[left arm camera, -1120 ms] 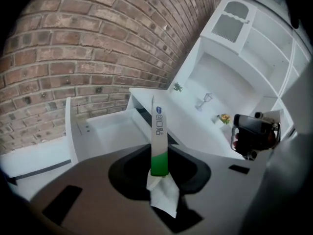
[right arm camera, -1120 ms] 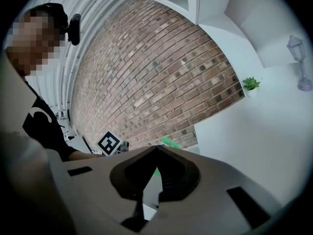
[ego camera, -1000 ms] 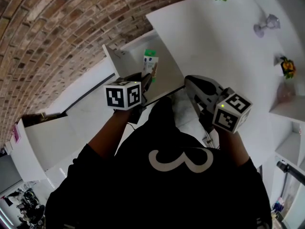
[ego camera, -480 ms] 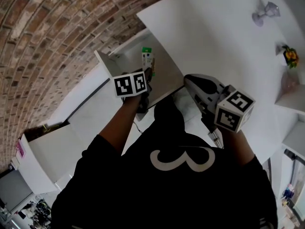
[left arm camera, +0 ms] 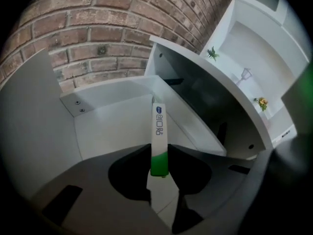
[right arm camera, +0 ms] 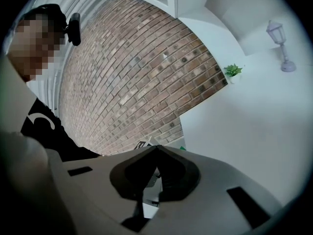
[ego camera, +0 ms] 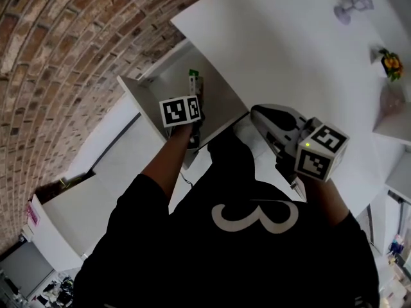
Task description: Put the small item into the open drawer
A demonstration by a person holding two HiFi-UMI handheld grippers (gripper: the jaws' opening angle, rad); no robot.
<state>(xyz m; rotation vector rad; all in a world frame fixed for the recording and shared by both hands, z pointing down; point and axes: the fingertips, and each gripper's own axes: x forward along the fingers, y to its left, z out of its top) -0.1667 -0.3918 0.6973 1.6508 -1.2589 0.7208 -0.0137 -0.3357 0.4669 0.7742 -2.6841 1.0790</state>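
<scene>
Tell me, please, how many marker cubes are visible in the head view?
2. One marker cube rides on the left gripper at the open drawer; the other cube on the right gripper. None seems hidden.

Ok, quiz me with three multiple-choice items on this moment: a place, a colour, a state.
1. The small item is: A on a chair; B between the left gripper jaws, at the open drawer; C in a bowl.
2. Its colours: A white and green; B red and black; C all blue.
3. The right gripper jaws: A wide apart; B closed on a cup; C together, empty.
Key: B, the left gripper view shows it pinched; A, green end, white body; C, the tips meet with nothing between.
</scene>
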